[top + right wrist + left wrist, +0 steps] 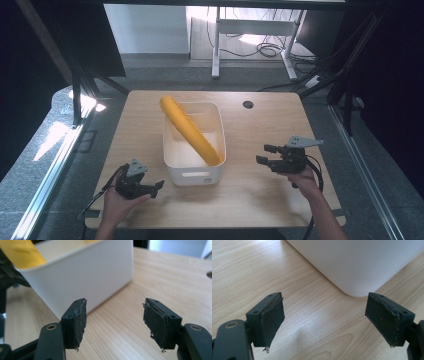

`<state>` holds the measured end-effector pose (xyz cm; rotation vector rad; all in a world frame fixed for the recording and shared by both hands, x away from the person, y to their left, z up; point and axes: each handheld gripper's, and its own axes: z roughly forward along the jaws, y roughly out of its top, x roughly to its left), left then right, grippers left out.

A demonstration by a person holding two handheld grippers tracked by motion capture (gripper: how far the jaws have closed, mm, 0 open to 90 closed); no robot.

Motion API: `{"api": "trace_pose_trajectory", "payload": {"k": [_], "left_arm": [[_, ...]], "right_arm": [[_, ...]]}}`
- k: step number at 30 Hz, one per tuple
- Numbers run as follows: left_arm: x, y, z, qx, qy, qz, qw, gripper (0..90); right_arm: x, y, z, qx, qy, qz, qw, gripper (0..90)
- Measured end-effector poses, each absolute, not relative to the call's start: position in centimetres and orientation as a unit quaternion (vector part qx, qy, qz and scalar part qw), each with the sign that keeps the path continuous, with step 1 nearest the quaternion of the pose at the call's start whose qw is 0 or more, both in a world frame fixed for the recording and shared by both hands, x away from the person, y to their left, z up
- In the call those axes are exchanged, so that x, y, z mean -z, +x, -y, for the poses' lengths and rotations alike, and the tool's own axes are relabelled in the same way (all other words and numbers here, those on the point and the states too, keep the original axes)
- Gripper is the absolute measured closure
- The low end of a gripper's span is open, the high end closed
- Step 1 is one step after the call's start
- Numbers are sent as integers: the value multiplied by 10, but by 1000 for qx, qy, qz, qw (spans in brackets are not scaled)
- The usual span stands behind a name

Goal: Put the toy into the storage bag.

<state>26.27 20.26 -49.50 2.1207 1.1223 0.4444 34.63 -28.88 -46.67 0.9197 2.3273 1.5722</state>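
The yellow roll (190,131) leans in the white bin (193,176), long axis eleven-to-five. Left tool (159,186) at seven, right tool (266,154) at three, both gaping empty, roughly equidistant.

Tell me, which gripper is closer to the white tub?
Left. The left gripper sits just off the white tub's near-left corner; the right gripper hovers farther away on its other side.

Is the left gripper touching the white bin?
Apart. In the left gripper view, bare wooden table shows between the open left gripper and the white bin.
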Motion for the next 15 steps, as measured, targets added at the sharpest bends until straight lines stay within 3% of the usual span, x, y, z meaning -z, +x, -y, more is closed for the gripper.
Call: {"api": "trace_pose_trajectory", "payload": {"k": [15], "left_arm": [[494,262,-203,-173,817,-430,342,156]], "right_arm": [[469,347,286,-523,317,-784,105,339]]}}
